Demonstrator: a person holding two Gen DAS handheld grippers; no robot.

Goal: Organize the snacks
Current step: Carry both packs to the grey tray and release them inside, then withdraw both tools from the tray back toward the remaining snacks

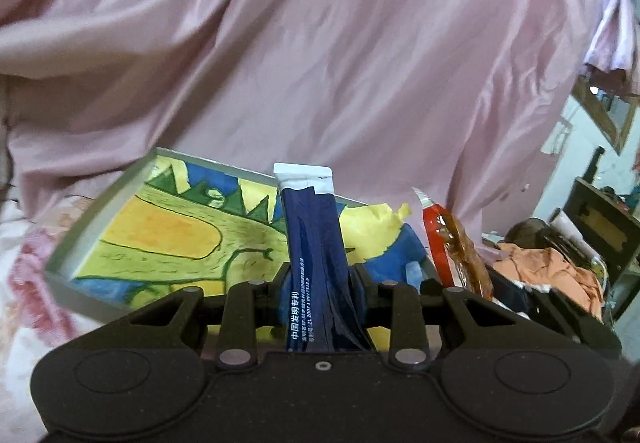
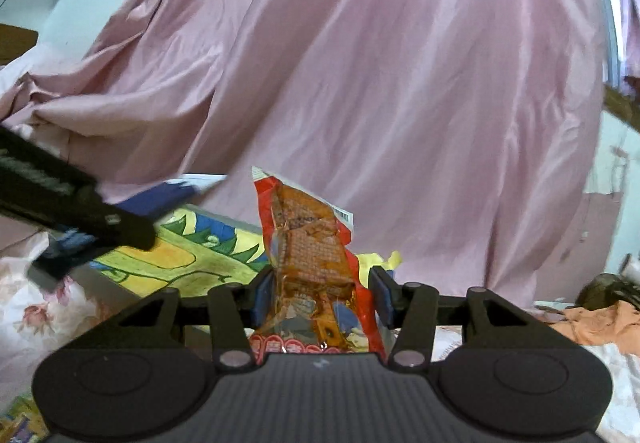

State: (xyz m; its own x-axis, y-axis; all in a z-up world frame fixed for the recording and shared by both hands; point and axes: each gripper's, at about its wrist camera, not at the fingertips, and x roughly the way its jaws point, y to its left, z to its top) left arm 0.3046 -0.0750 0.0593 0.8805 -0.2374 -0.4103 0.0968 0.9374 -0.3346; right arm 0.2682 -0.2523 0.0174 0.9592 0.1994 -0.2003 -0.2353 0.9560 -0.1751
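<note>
My left gripper [image 1: 319,279] is shut on a dark blue stick sachet [image 1: 316,243] with a white top, held upright. My right gripper [image 2: 322,293] is shut on a red and clear biscuit packet [image 2: 312,255], also upright. Both hover over a grey-rimmed tray [image 1: 100,203] lined with a yellow, green and blue drawing; the tray also shows in the right wrist view [image 2: 216,219]. The biscuit packet appears at the right of the left wrist view [image 1: 456,243]. The left gripper's body [image 2: 72,211] shows at the left of the right wrist view.
A pink cloth [image 1: 320,43] hangs close behind the tray. A floral bedsheet [image 1: 24,283] lies under and left of the tray. Orange clothing [image 1: 548,267] and dark furniture [image 1: 600,227] sit at the right. A colourful packet [image 2: 20,419] lies at the bottom left.
</note>
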